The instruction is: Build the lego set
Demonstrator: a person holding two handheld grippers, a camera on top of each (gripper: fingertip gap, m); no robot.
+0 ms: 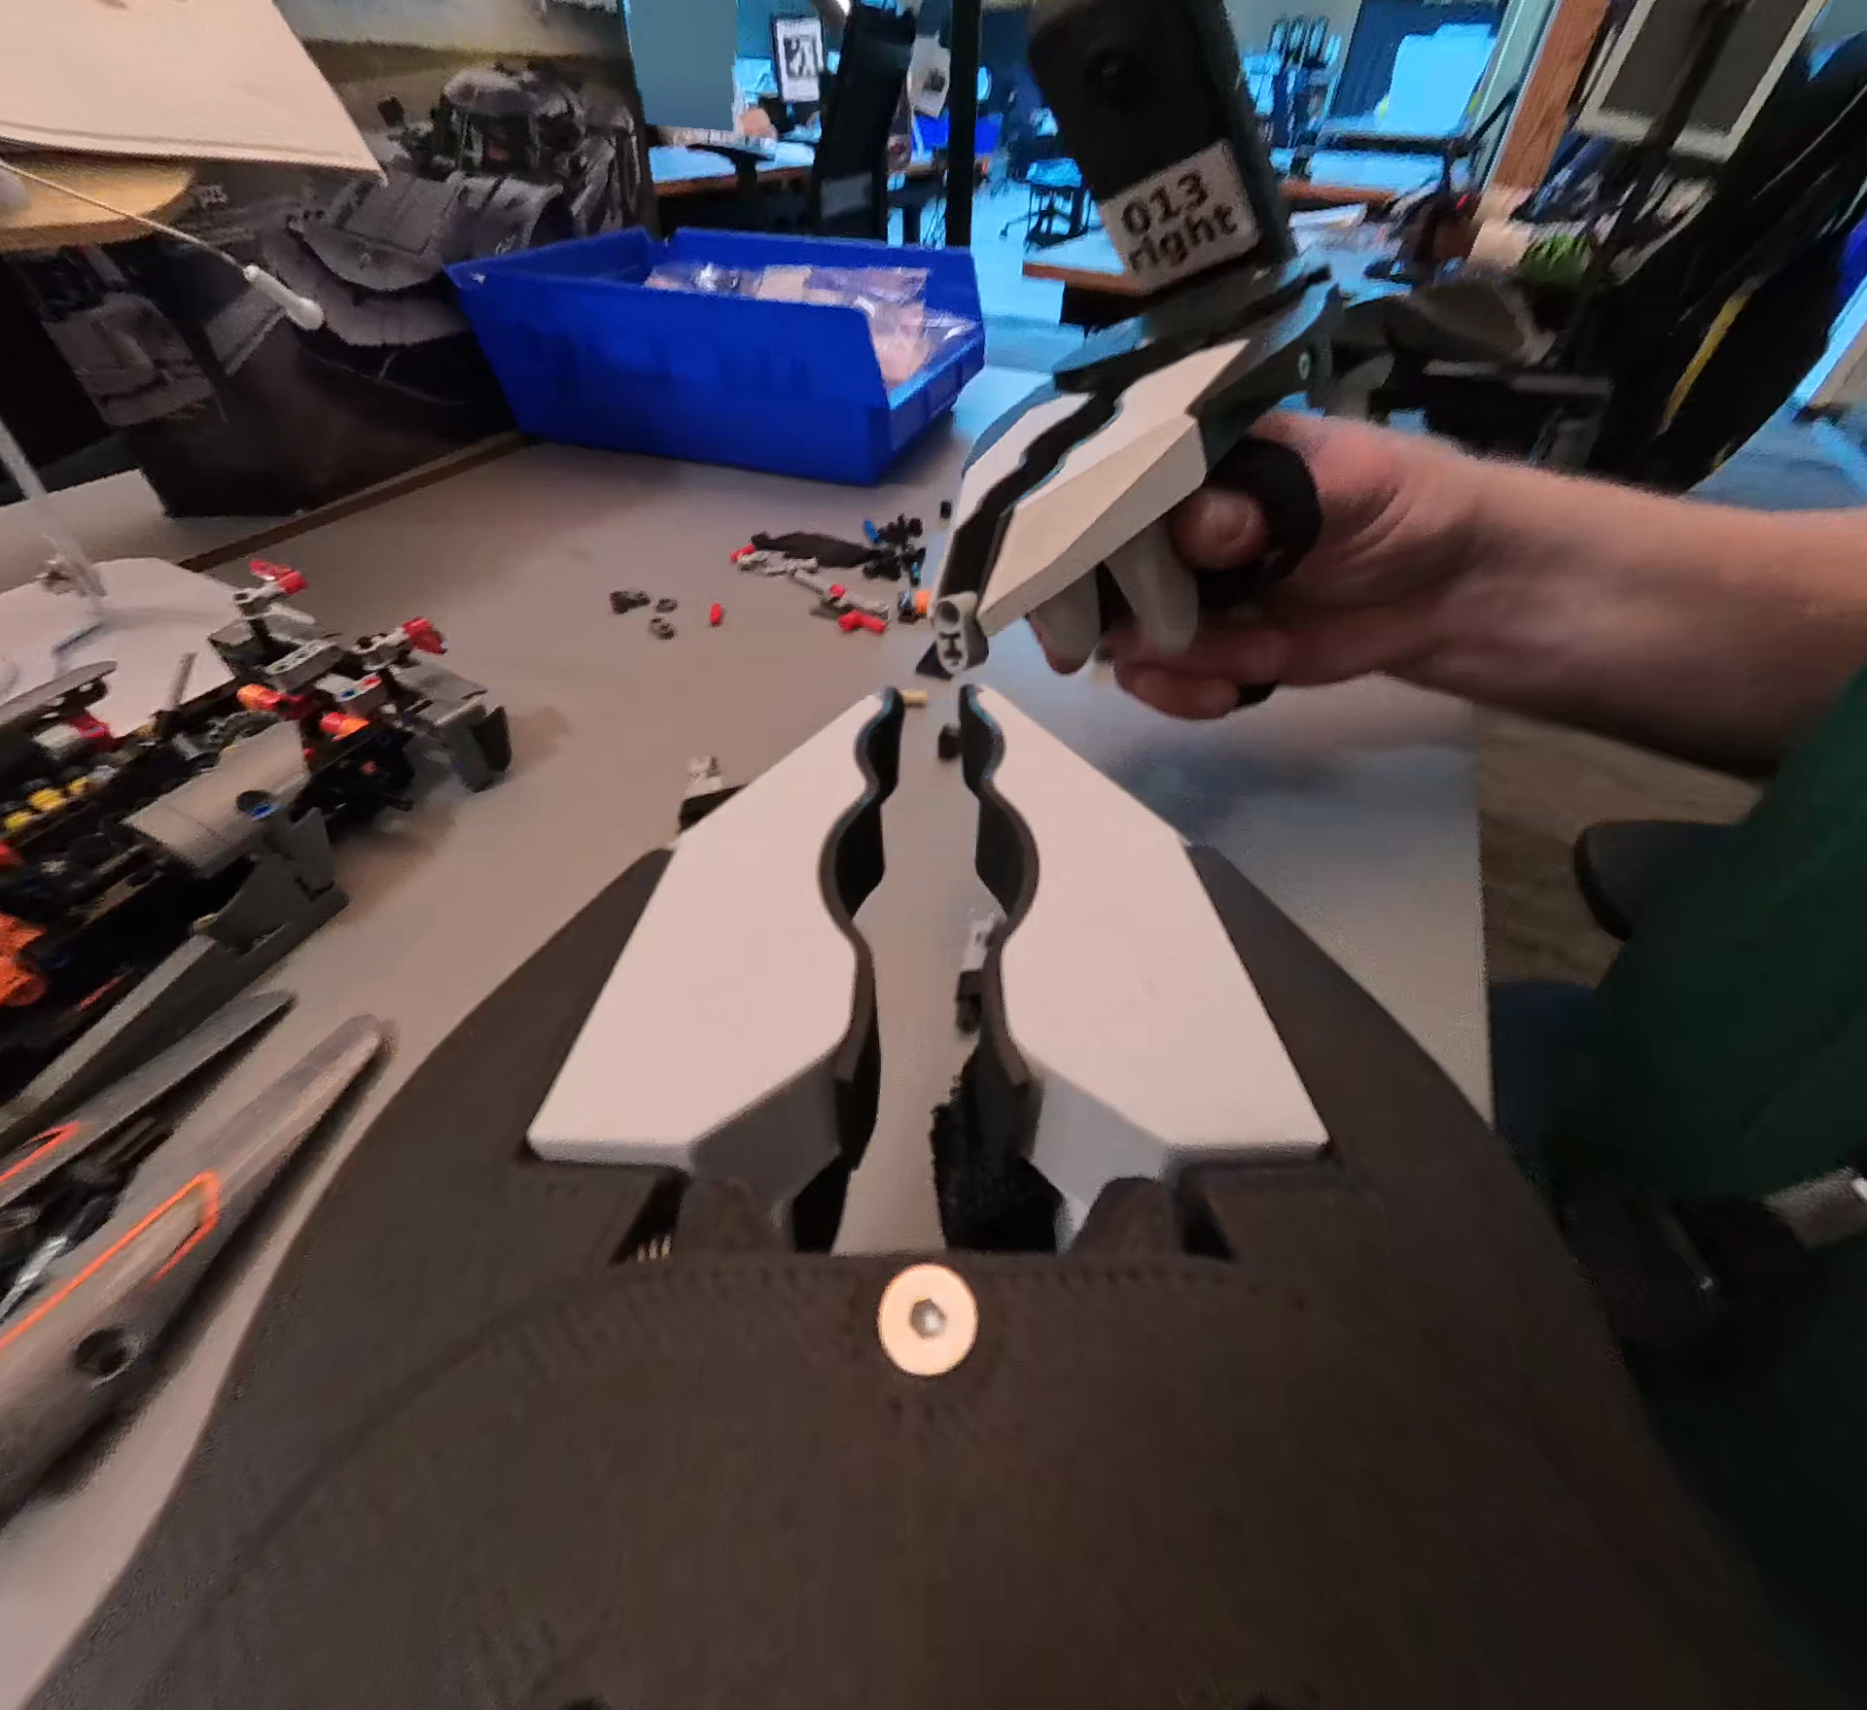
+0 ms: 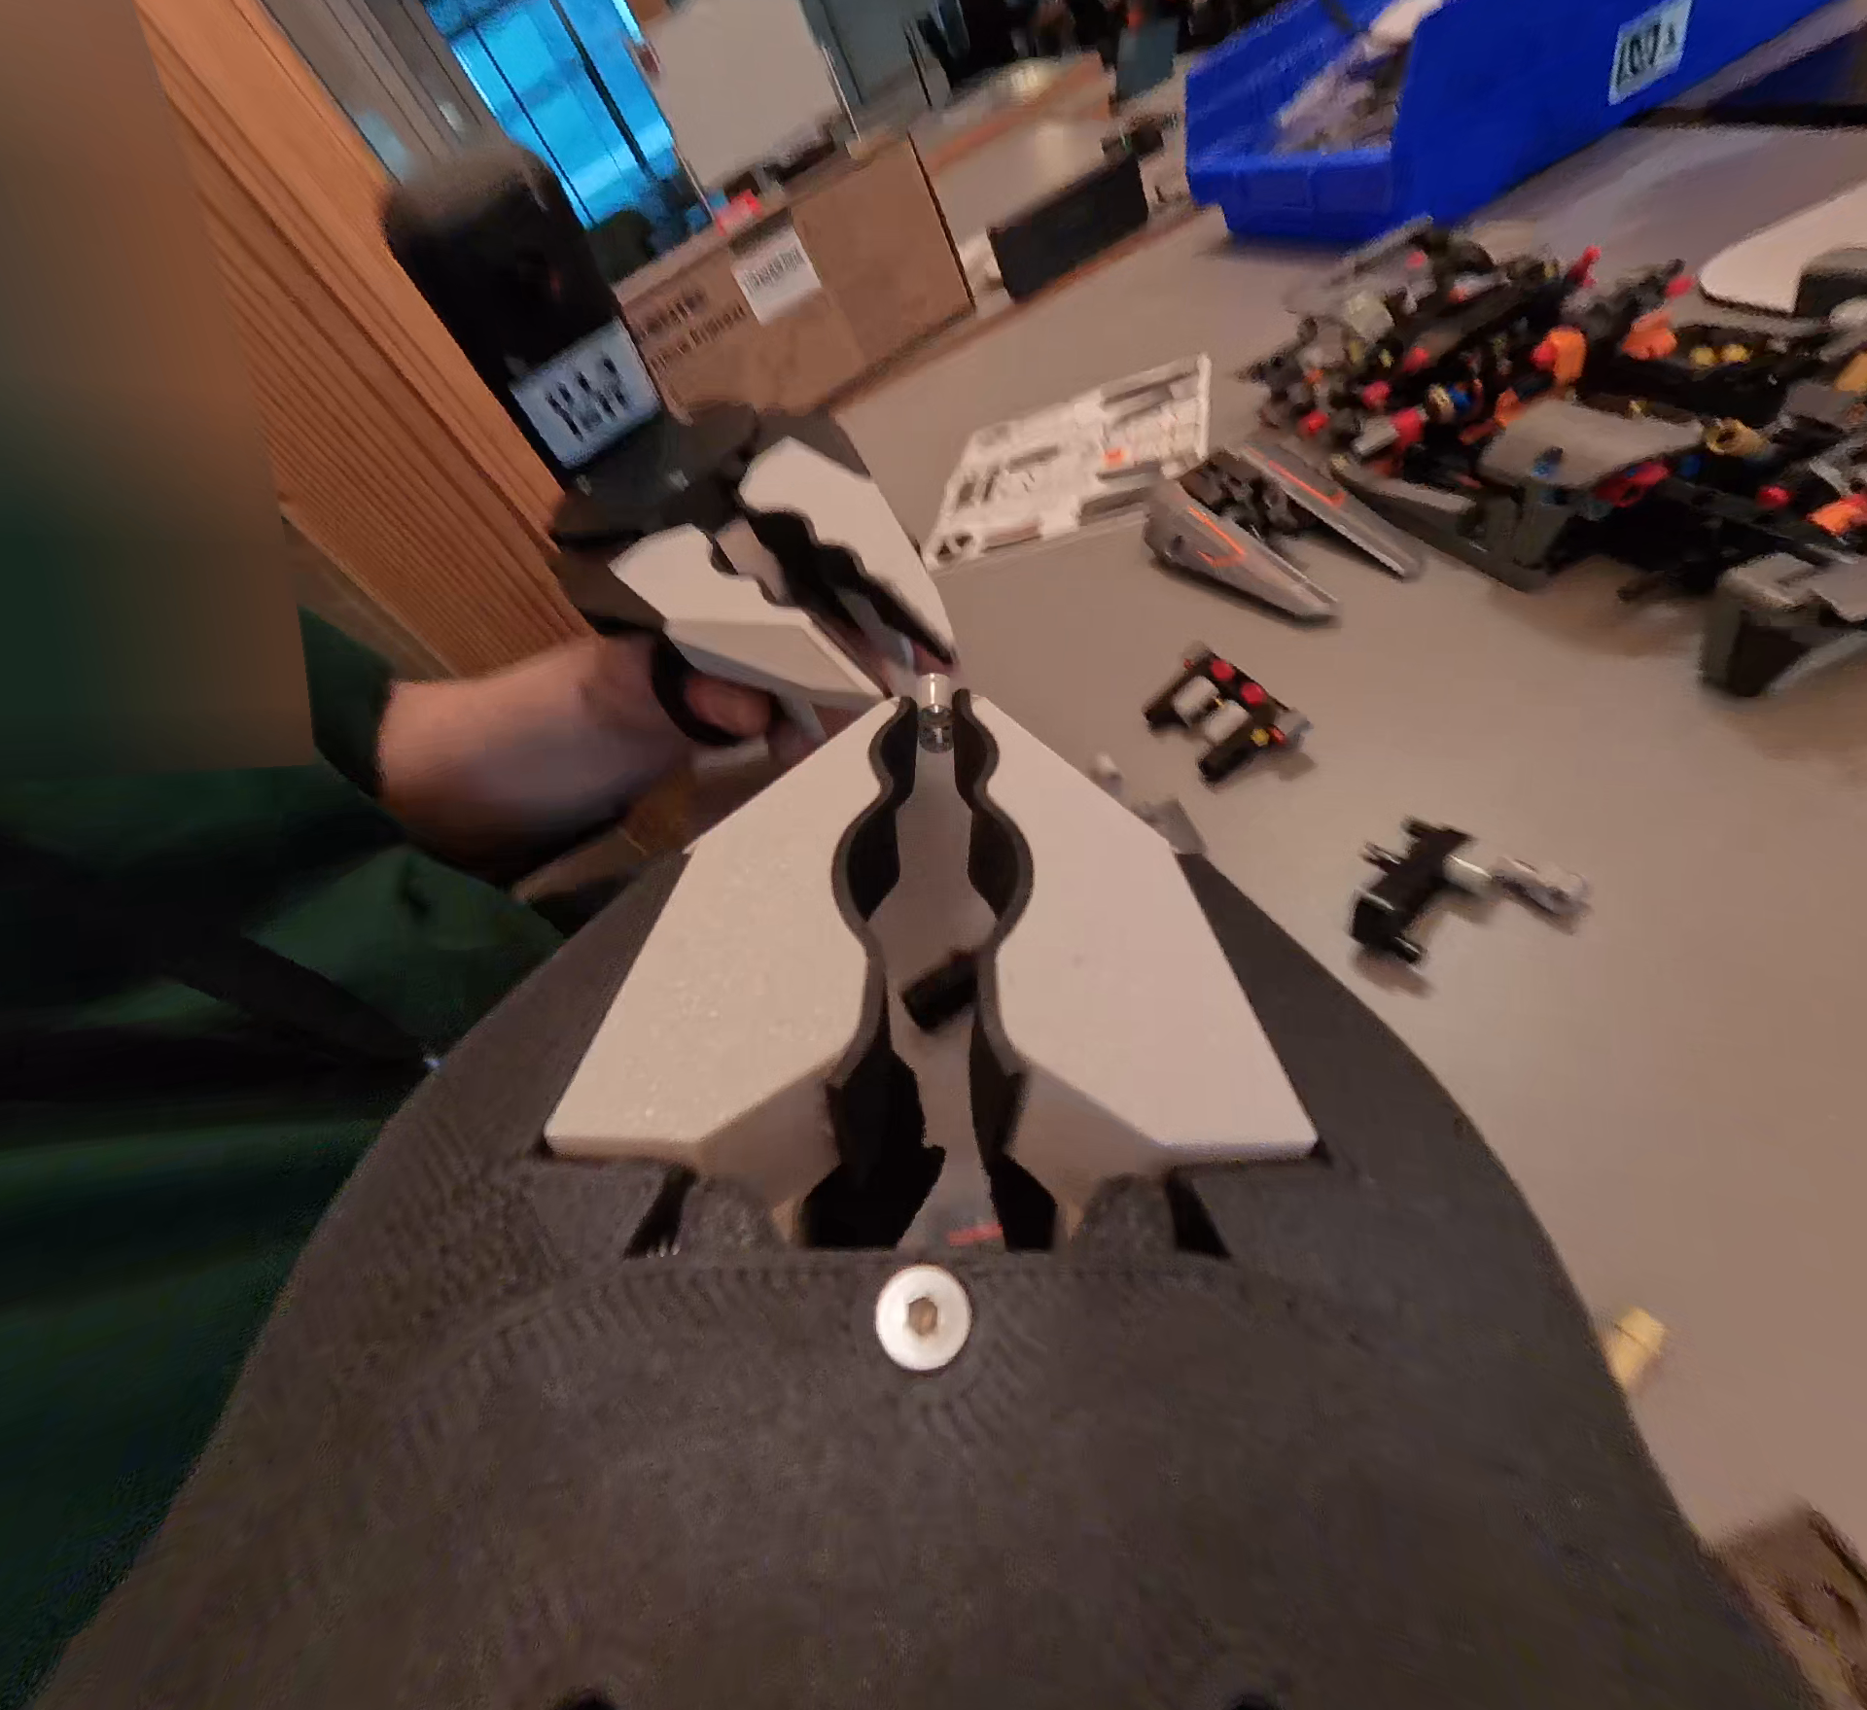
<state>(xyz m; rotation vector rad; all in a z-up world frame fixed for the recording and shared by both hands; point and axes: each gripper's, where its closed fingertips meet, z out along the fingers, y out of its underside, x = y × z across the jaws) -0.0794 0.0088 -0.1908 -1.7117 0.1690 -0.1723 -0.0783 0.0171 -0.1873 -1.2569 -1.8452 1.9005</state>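
My right gripper [image 2: 929,710] is shut on a small grey Lego connector [image 2: 931,720] at its fingertips. In the left wrist view the right gripper [image 1: 955,641] points down and left, with the grey connector [image 1: 952,619] held just above my left gripper's tips. My left gripper [image 1: 927,702] is open by a narrow gap and empty; only the table shows between its fingers. In the right wrist view the left gripper [image 2: 924,652] comes in from the left, tip to tip with the right. The partly built dark model [image 1: 202,803] sits at the left and also shows in the right wrist view [image 2: 1566,409].
A blue bin of bagged parts [image 1: 707,348] stands at the back beside the set's box [image 1: 404,146]. Loose small pieces [image 1: 839,571] lie mid-table. Grey panels with orange stripes [image 2: 1243,540], a sticker sheet [image 2: 1081,450] and two small black sub-builds [image 2: 1222,712] [image 2: 1414,884] lie nearby. The partly built dark model [image 1: 202,803] is about equally far from each gripper, around 20 centimeters. The right camera catches it too, in the right wrist view [image 2: 1560,426].
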